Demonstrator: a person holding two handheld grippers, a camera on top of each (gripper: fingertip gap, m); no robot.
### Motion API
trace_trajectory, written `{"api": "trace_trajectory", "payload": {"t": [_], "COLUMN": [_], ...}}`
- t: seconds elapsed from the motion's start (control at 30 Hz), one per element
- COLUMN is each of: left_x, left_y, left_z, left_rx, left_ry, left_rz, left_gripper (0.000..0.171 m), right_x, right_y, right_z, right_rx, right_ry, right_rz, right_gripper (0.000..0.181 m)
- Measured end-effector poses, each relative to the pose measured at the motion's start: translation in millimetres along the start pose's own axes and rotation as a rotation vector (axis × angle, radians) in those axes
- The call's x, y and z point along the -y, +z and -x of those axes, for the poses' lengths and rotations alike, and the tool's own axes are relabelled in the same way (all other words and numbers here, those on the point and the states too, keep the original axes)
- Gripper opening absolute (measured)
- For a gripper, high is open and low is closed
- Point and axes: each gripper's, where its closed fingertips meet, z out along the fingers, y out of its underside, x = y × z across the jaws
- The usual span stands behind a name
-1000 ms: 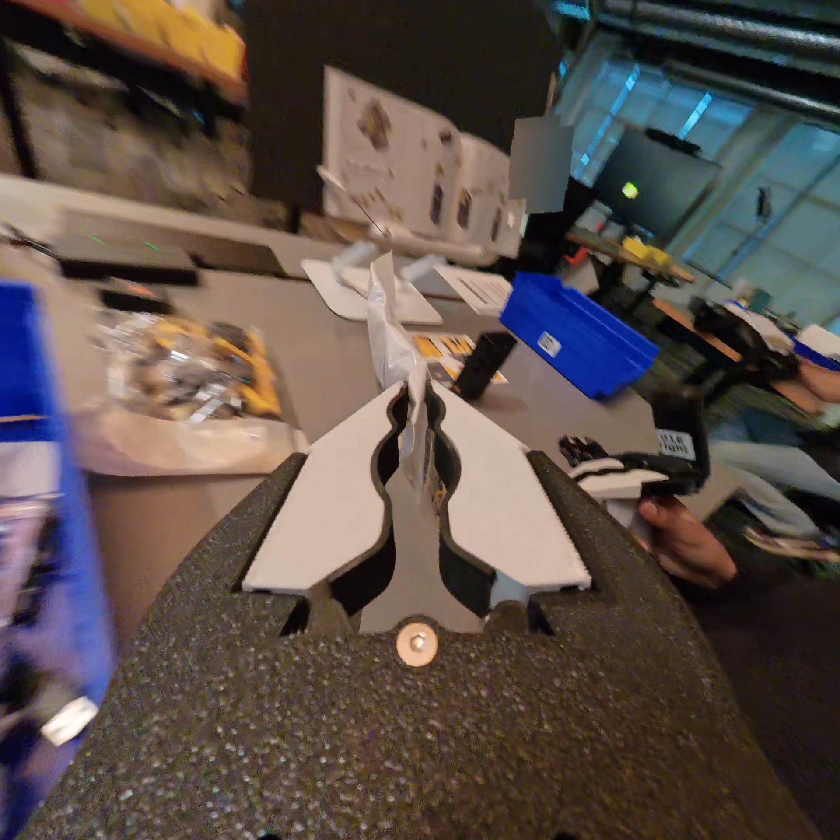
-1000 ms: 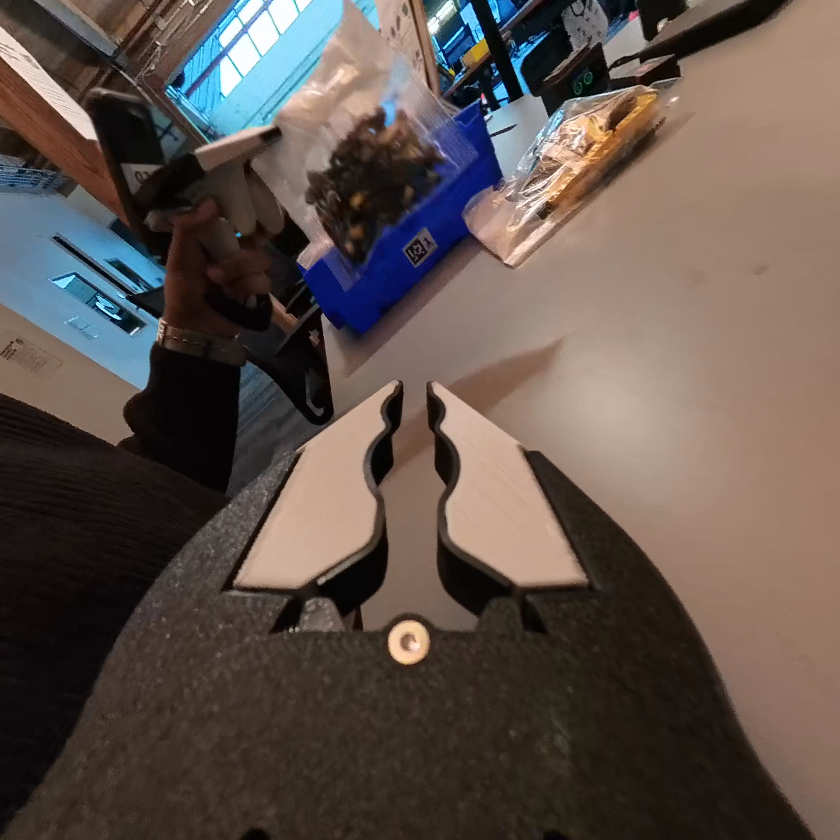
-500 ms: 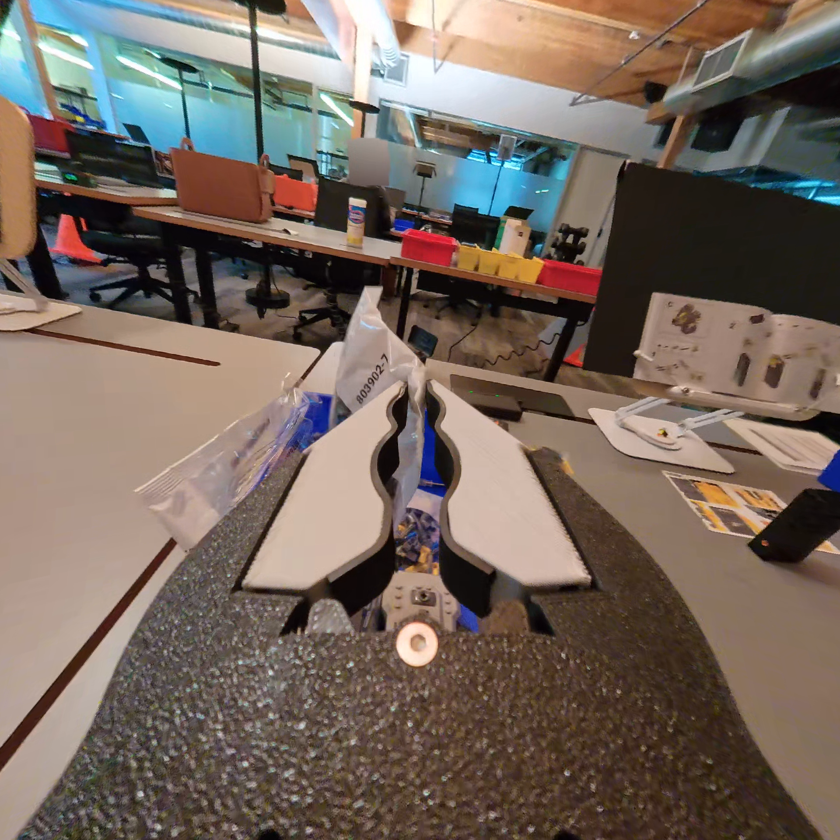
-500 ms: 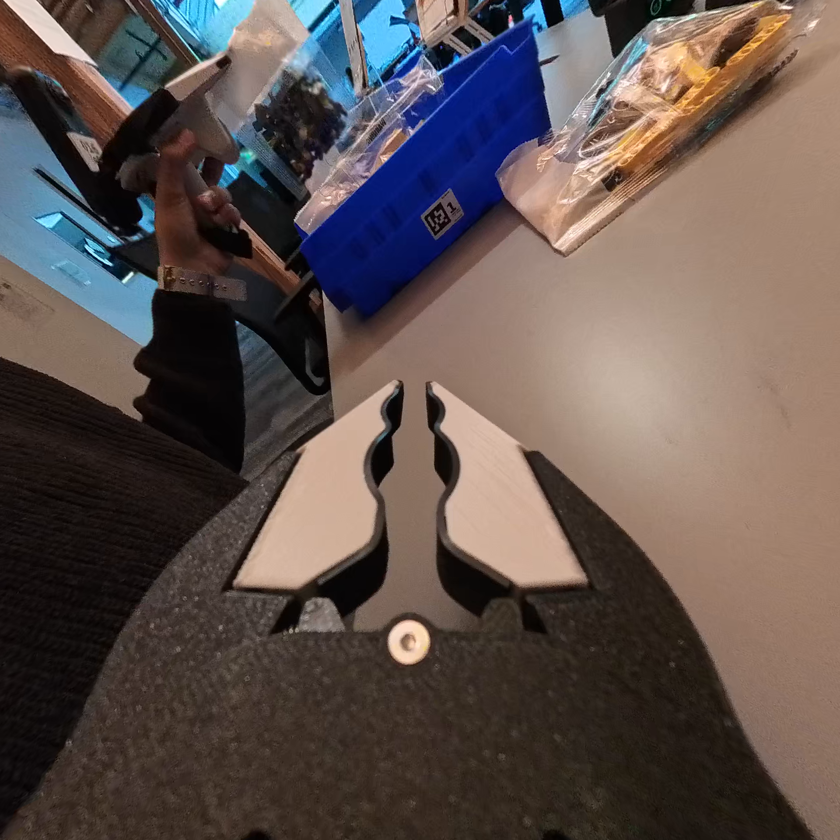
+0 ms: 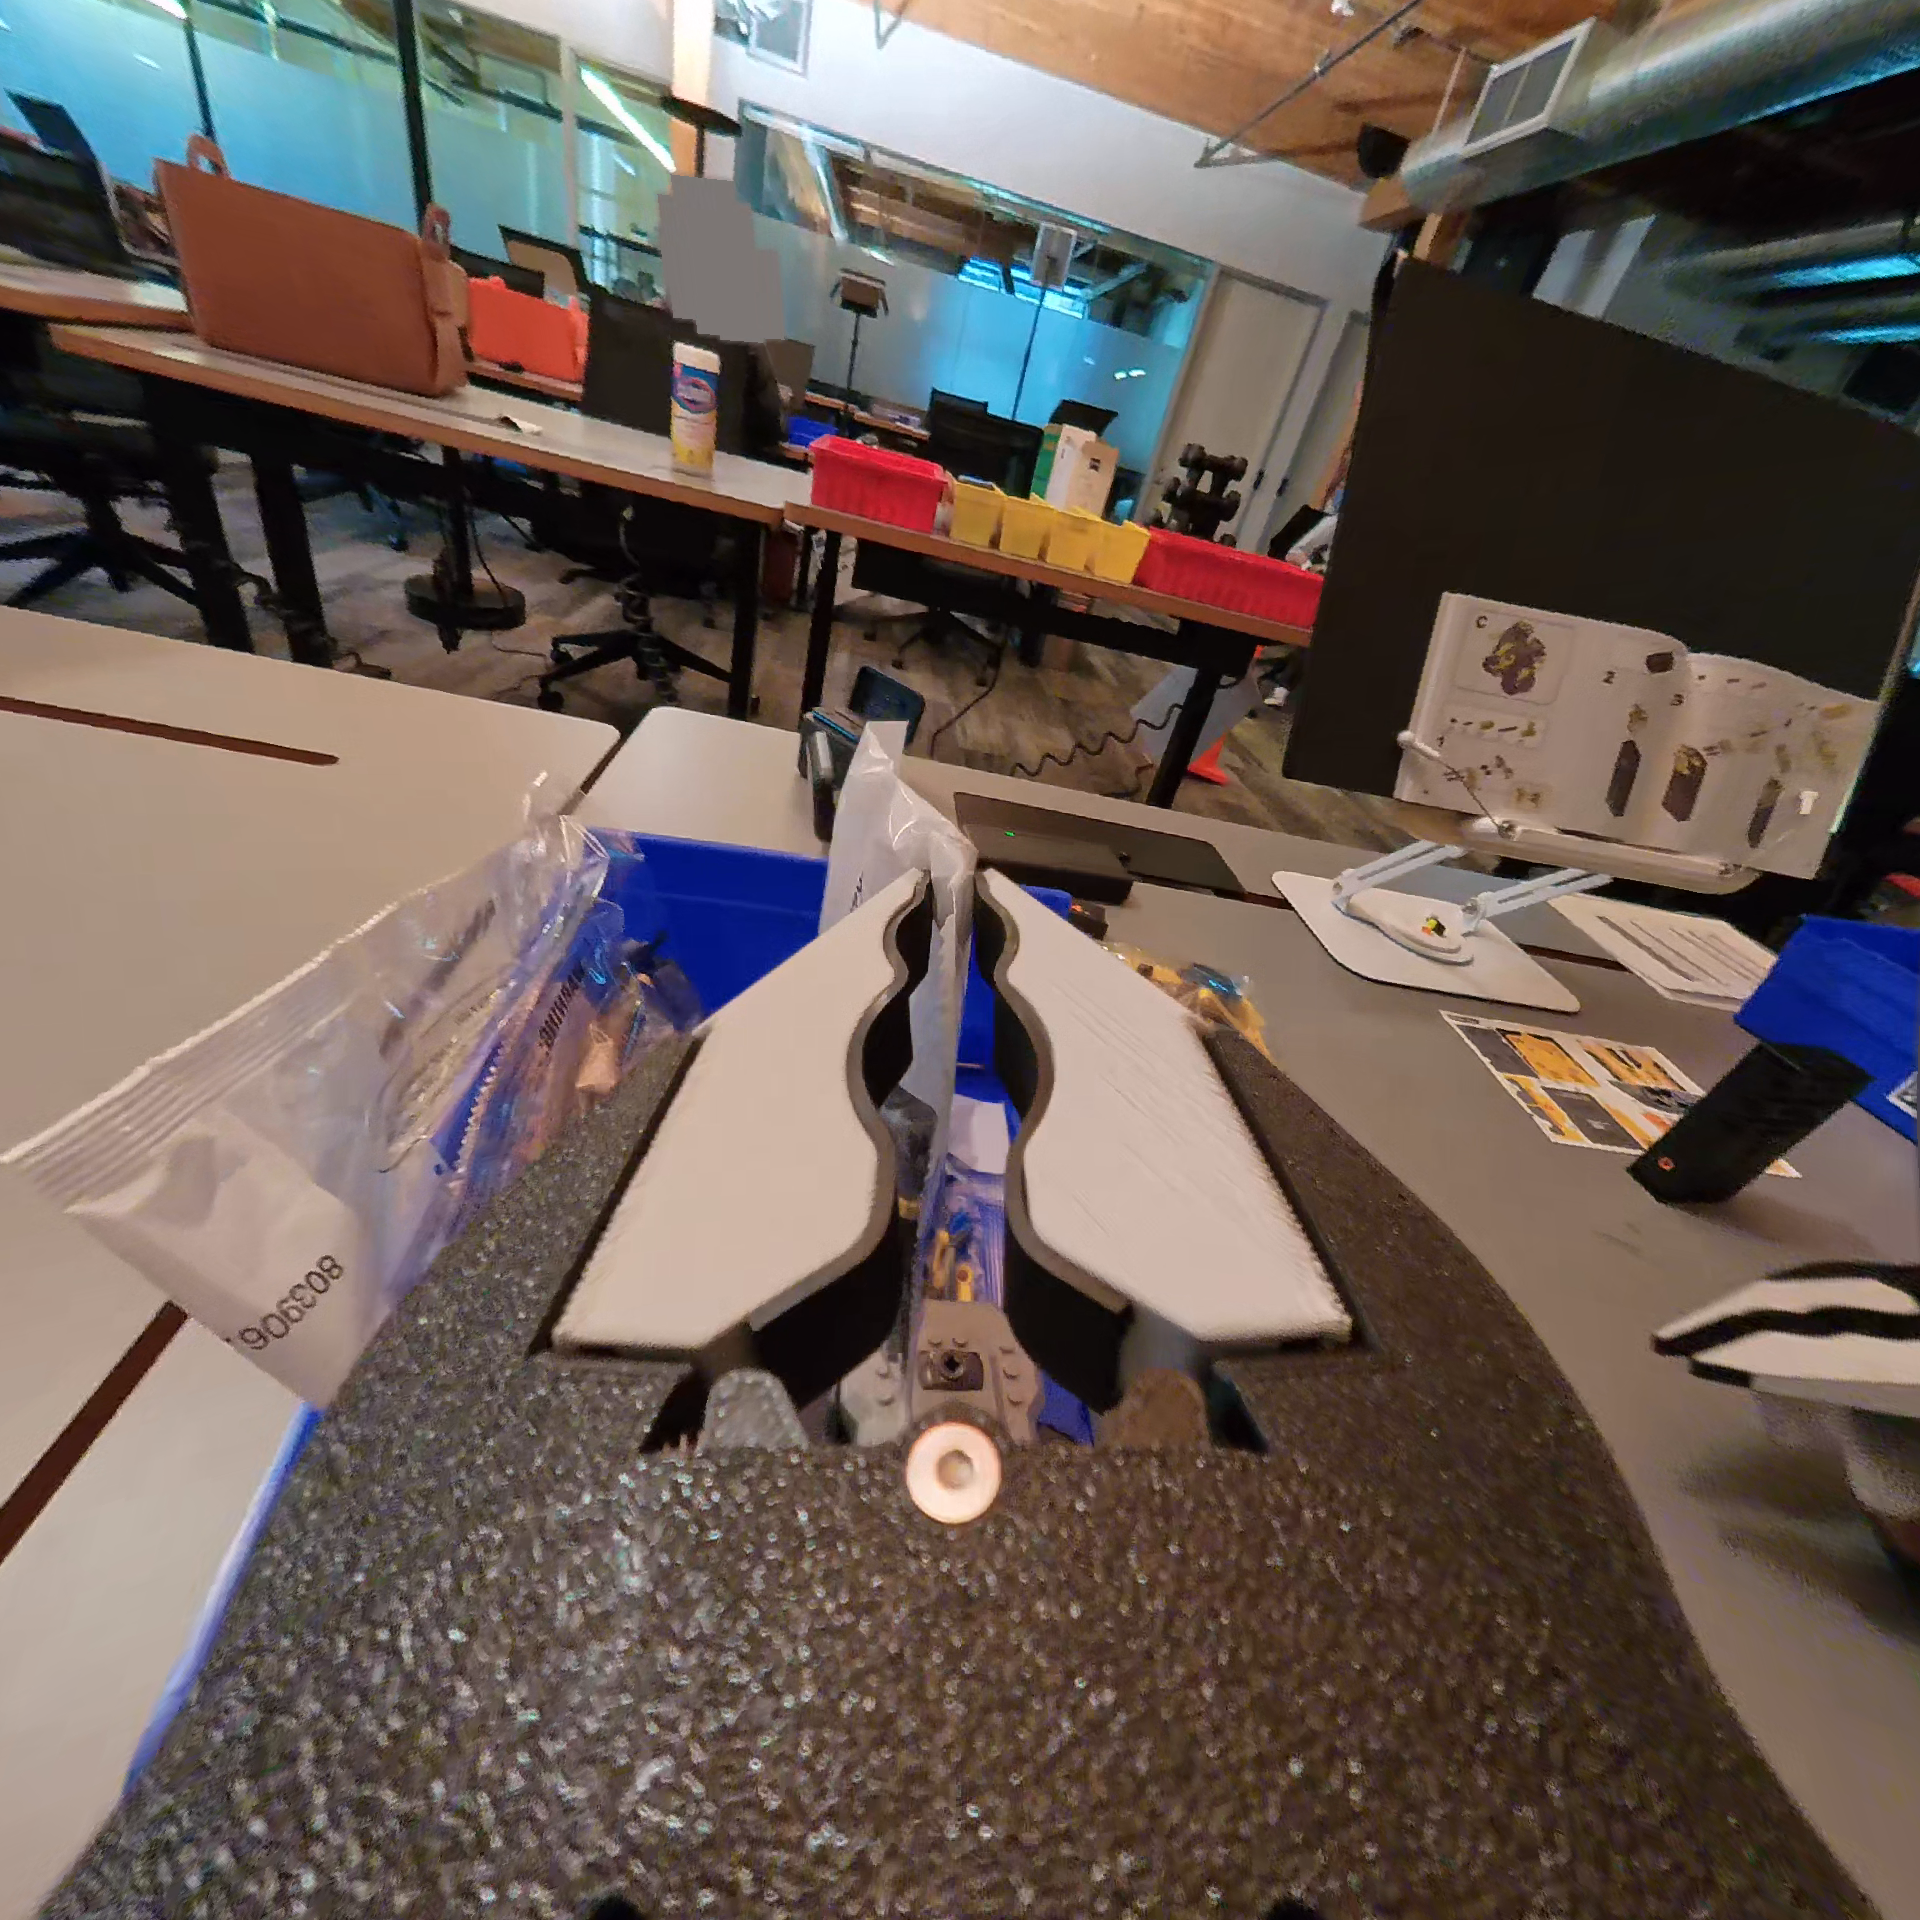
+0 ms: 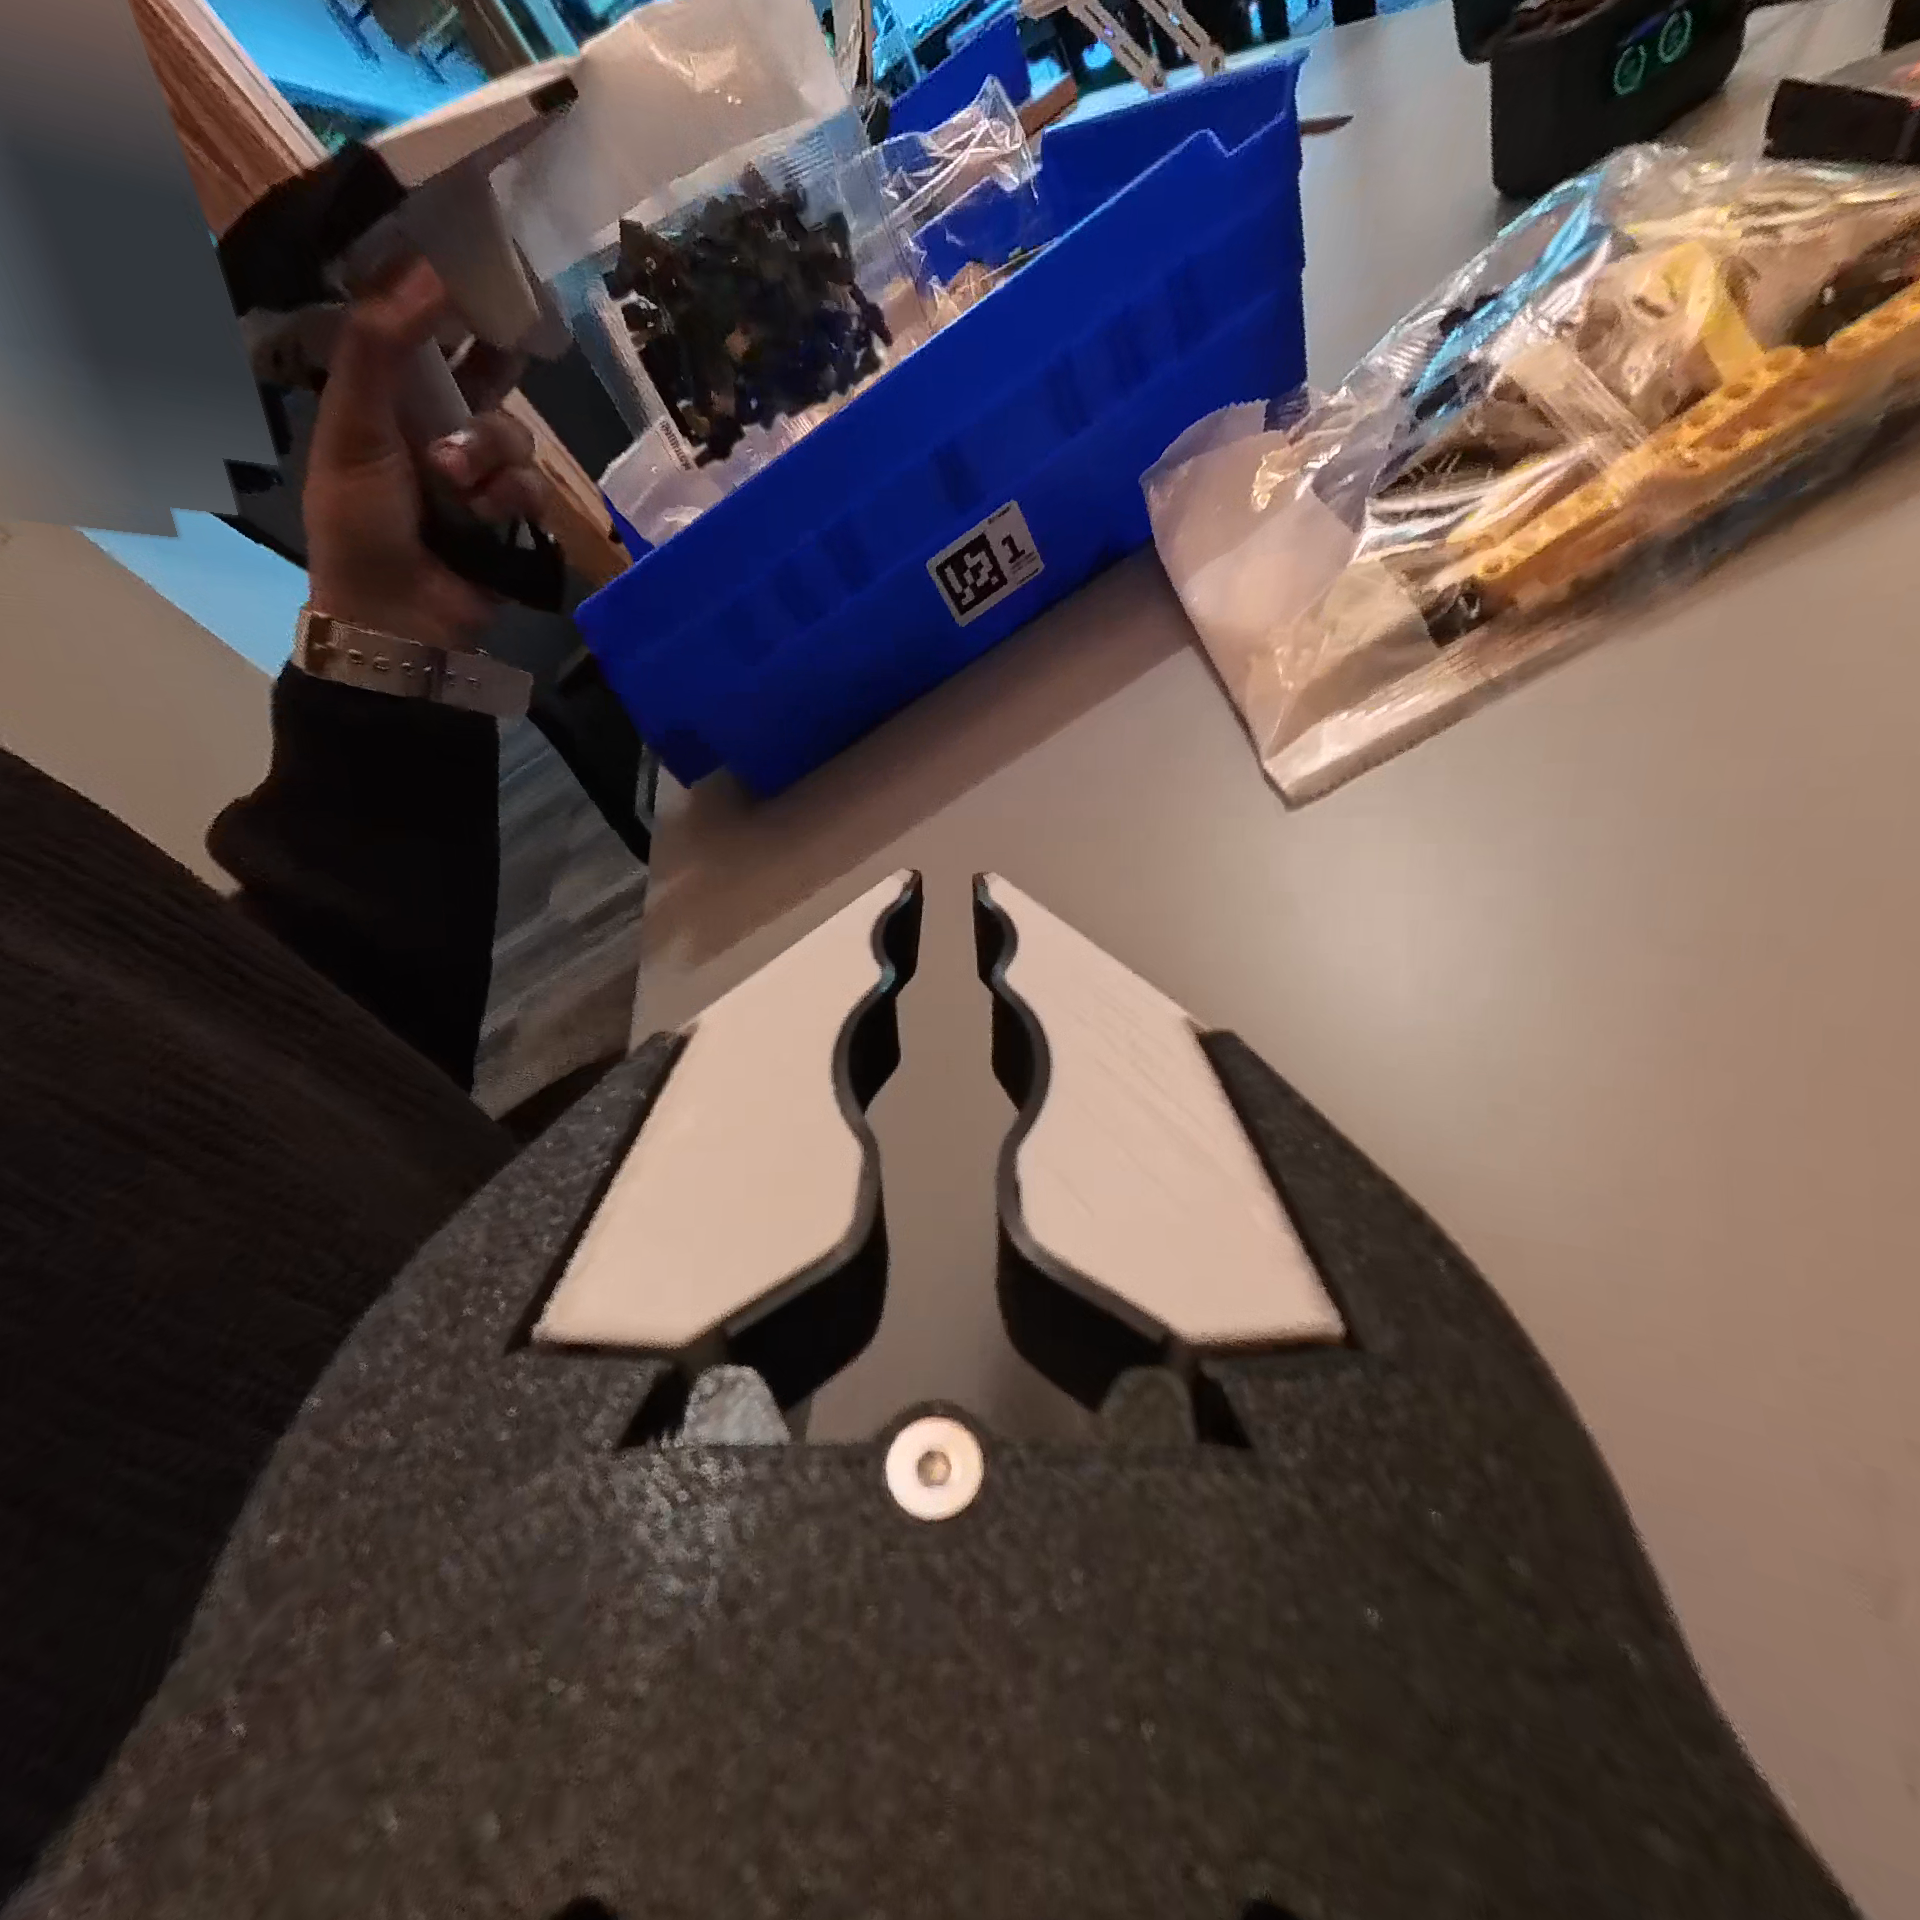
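Observation:
My left gripper [image 5: 948,883] is shut on the top edge of a clear plastic bag [image 5: 883,821] that hangs down between the fingers. The right wrist view shows this bag [image 6: 748,270] filled with small dark parts, hanging over the near end of a blue bin [image 6: 1039,468]. In the left wrist view the bin [image 5: 707,904] lies right below my fingers, with another clear bag [image 5: 343,1060] sticking out of it on the left. My right gripper [image 6: 945,883] is shut and empty, low over the grey table [image 6: 1455,1039].
A bag of yellow and black parts [image 6: 1558,416] lies on the table right of the bin. An open instruction booklet on a white stand [image 5: 1621,727], a printed sheet [image 5: 1558,1070], a black block [image 5: 1745,1122] and a second blue bin [image 5: 1849,987] stand to the right. Left tips to right tips: about 30 centimeters.
My left gripper has swung left with the bag, from over the table to over the blue bin, and come lower. My right gripper has stayed low over the table.

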Motion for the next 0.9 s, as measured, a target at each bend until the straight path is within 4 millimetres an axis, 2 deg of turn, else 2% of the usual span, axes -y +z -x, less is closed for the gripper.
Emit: {"api": "trace_trajectory", "payload": {"t": [0.13, 0.3, 0.57, 0.63, 0.77, 0.83, 0.9], "left_x": [-3, -12, -36, -41, -60, -49, -32], "left_y": [-2, -12, -33, -37, -59, -73, -82], "left_z": [-9, -15, -16, -3, 63, 75, 73], "left_rx": [-0.018, 0.071, 0.113, 0.140, 0.432, 0.528, 0.570], "left_ry": [-0.025, 0.111, 0.068, 0.021, -0.002, 0.052, 0.123], "left_rz": [0.025, 0.113, 0.215, 0.229, 0.335, 0.317, 0.275], "left_gripper": [0.006, 0.006, 0.006, 0.006, 0.017, 0.021, 0.023], "right_x": [7, 4, 0, 0, -1, -2, -1], "right_y": [18, 34, 38, 38, 35, 31, 29], "right_z": [-3, 5, 10, 13, 26, 29, 30], "right_rx": [0.022, 0.043, 0.050, 0.065, 0.111, 0.108, 0.100], "right_ry": [-0.051, -0.070, -0.083, -0.066, -0.061, -0.084, -0.108], "right_rz": [0.013, 0.041, 0.061, 0.051, 0.042, 0.046, 0.042], "right_gripper": [0.009, 0.007, 0.007, 0.007, 0.007, 0.007, 0.007]}}
